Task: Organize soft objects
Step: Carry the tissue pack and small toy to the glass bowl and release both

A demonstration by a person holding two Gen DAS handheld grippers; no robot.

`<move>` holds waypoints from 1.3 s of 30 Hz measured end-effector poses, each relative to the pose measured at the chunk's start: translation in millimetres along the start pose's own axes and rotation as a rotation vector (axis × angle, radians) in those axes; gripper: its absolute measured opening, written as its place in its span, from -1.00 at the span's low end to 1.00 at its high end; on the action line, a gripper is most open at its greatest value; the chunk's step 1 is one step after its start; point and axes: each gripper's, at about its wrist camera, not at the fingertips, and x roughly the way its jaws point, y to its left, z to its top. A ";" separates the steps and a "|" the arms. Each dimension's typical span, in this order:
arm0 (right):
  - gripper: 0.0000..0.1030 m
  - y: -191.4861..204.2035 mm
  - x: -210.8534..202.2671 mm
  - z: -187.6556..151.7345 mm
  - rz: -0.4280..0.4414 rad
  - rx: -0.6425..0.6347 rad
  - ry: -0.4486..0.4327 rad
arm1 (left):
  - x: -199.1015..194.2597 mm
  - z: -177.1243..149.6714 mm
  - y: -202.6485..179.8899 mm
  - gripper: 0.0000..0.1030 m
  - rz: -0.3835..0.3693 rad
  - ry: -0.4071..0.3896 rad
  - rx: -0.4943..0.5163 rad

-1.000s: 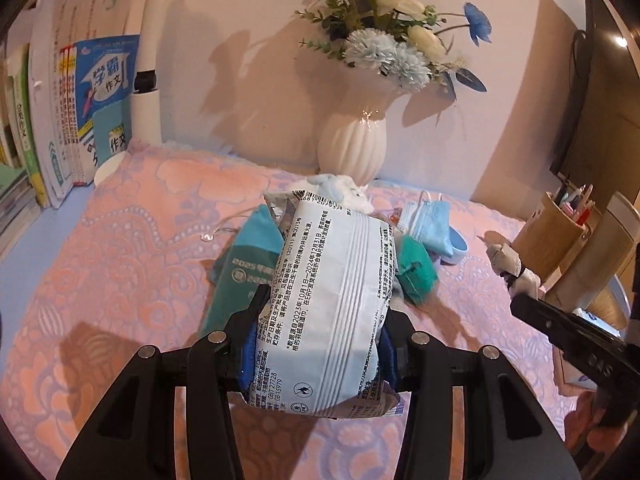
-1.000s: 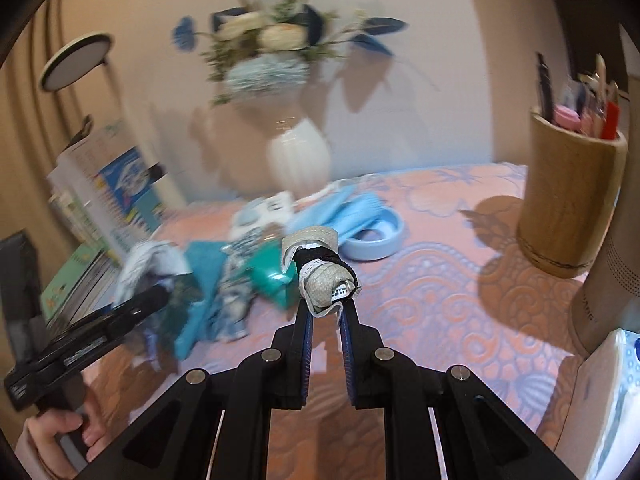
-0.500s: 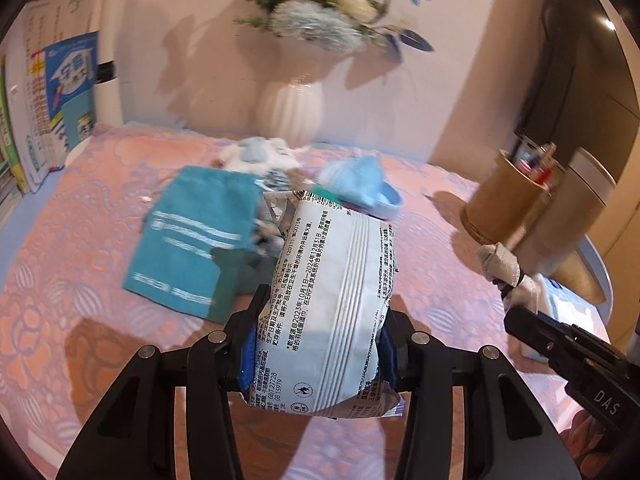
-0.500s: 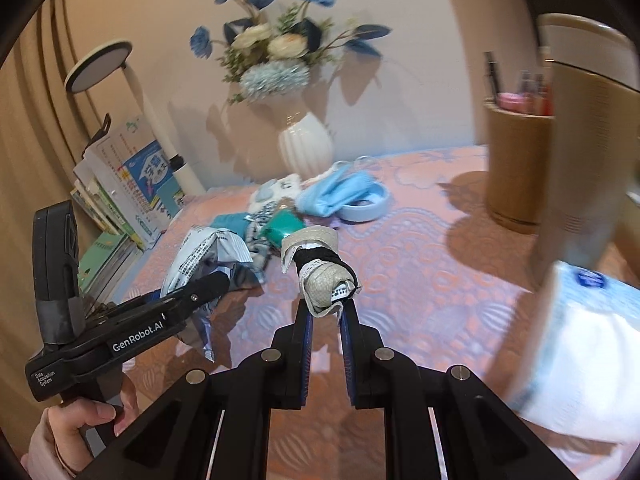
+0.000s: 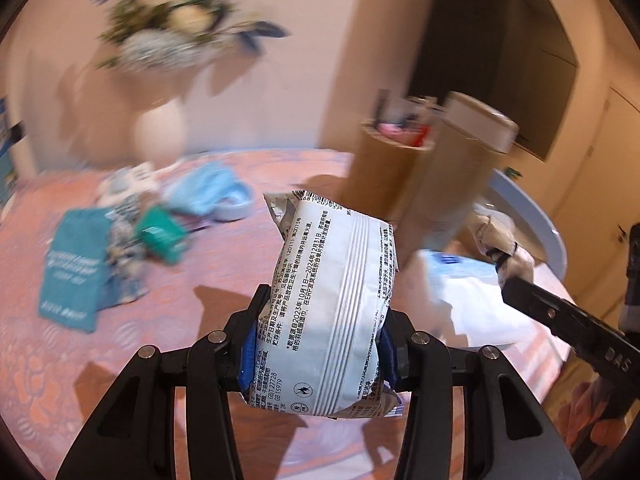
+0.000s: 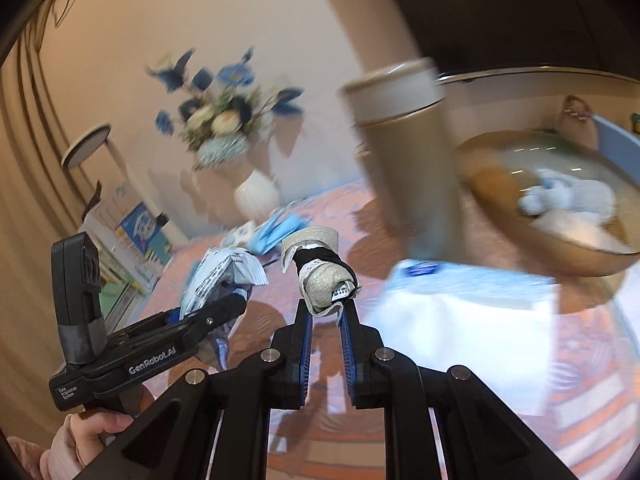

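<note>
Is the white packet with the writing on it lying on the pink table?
No, the white packet is up off the pink table, squeezed between the fingers of the left gripper.

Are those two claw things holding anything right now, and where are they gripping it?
Yes. The left gripper squeezes a white printed packet across its lower half. The right gripper pinches a small beige rolled cloth bundle by its bottom end.

Both wrist cams forward, shared tabletop [image 5: 168,320]
</note>
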 end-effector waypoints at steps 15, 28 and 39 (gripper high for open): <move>-0.74 -84.8 -33.8 49.7 -0.212 0.032 -0.051 | 39.6 25.1 -132.8 -0.14 -0.185 0.020 0.211; -0.74 -149.9 -14.3 130.9 -0.306 0.024 -0.064 | 79.3 70.3 -200.0 -0.13 -0.174 -0.043 0.196; -0.65 -184.0 24.4 169.8 -0.258 -0.021 -0.031 | 108.4 89.5 -221.2 0.07 -0.097 -0.093 0.205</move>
